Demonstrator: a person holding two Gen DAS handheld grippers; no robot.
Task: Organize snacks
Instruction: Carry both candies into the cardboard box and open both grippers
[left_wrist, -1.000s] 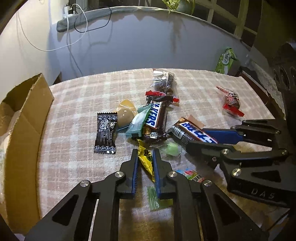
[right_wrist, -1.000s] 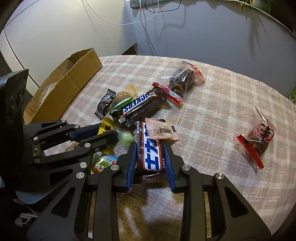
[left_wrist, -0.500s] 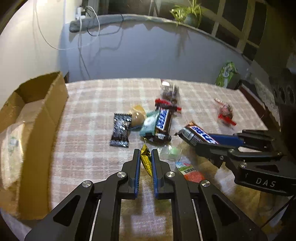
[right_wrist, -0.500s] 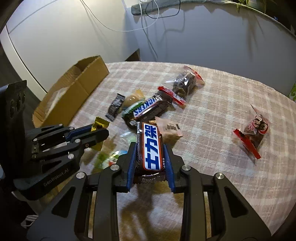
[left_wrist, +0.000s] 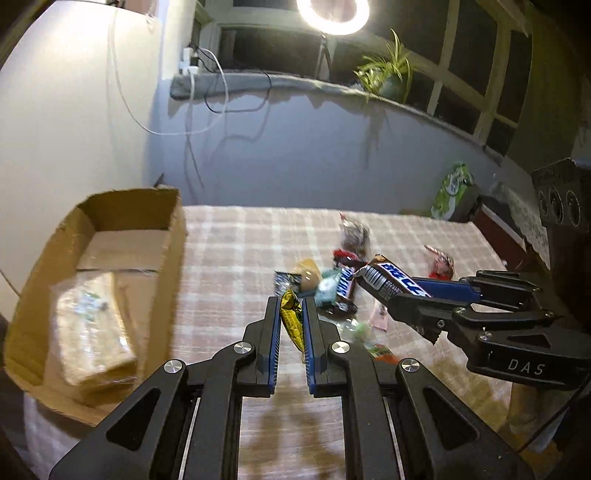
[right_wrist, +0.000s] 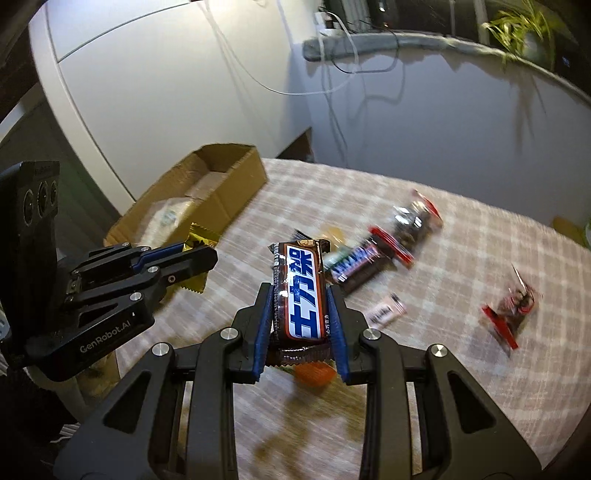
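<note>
You have a snack in each hand now, and both have come up off the table (left_wrist: 236, 236) since a moment ago, when they were down among the pile. Your left gripper (left_wrist: 291, 325) has its pads pressed nearly together on a small yellow packet (left_wrist: 291, 321), which stands upright between them at the lower middle of the left wrist view. Your right gripper (right_wrist: 299, 314) pinches a brown chocolate bar (right_wrist: 303, 295) across its width, the blue-and-white label facing the camera at the center of the right wrist view; the same bar pokes out of that gripper at the right of the left view. The cardboard box (left_wrist: 110, 221) has swung further into sight: a second ago only one wall showed at the left edge, and now you look into its open top at the middle left, with a clear-wrapped pale pack (left_wrist: 92, 325) already lying inside. That suggests you are carrying both items toward the box, and the left one looks closer to it. The remaining snacks (right_wrist: 369, 258) lie blurred on the checked cloth, right of center, with a red-edged bag (right_wrist: 509, 310) well apart at the far right. So the pile is thinner by two, with several pieces left to collect after these drops.
</note>
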